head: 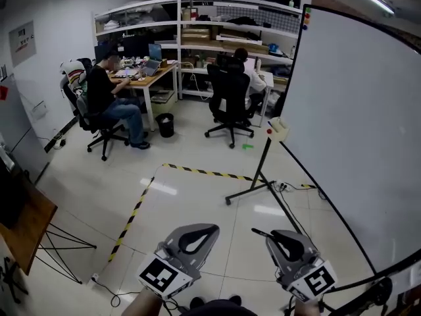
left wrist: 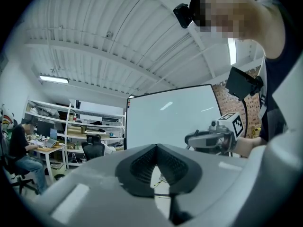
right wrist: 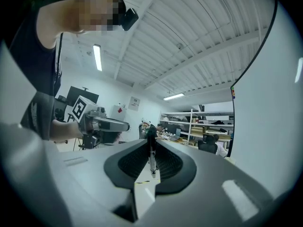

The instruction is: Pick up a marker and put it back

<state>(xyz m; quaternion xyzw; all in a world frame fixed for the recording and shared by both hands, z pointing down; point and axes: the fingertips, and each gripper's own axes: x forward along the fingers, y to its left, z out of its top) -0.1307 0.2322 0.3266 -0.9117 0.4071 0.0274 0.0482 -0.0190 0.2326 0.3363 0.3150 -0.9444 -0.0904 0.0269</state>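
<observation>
A marker (right wrist: 151, 151) with a white barrel and a black cap stands between the pads of my right gripper (right wrist: 152, 148), which is shut on it. In the head view its dark end (head: 260, 232) pokes out to the left of the right gripper (head: 287, 236), low in the frame. My left gripper (head: 200, 230) is beside it, jaws together with nothing between them. In the left gripper view the pads (left wrist: 142, 164) meet at the tip. The whiteboard (head: 355, 124) stands to the right, and a small holder (head: 279, 129) juts from its left edge.
The whiteboard's wheeled stand (head: 255, 187) rests on the floor ahead, and yellow-black tape (head: 205, 172) crosses the tiles. A wooden table (head: 25, 224) is at the left. Two seated people work at desks (head: 150, 76) in front of shelves at the back.
</observation>
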